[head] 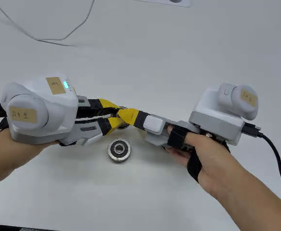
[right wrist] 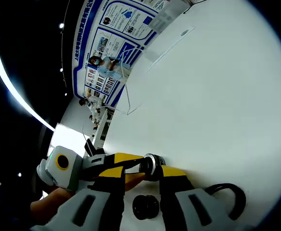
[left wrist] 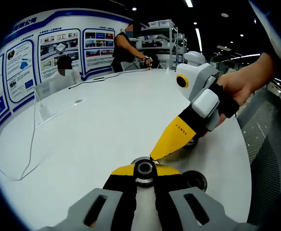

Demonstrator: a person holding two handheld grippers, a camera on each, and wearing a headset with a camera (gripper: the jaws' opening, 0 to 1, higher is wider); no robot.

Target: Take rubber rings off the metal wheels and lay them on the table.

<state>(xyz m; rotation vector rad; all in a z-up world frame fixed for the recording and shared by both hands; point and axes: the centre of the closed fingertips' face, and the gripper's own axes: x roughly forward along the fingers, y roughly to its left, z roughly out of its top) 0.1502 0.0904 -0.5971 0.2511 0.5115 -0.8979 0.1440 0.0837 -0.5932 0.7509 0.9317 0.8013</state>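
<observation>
Centrally, left gripper [left wrist: 145, 172] clamped on metal wheel [left wrist: 145, 168], right gripper [right wrist: 151, 174] flanking it, grip unclear.

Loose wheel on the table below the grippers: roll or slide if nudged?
The wheel lies flat on the table, so it would probably slide, not roll. Metal hub: likely heavy for its size. Its dark outer ring may drag.

Your white table [head: 179, 48] carries one metal wheel [head: 118, 149] lying flat near you — and a thin grey cable [head: 40, 39] farther back
</observation>
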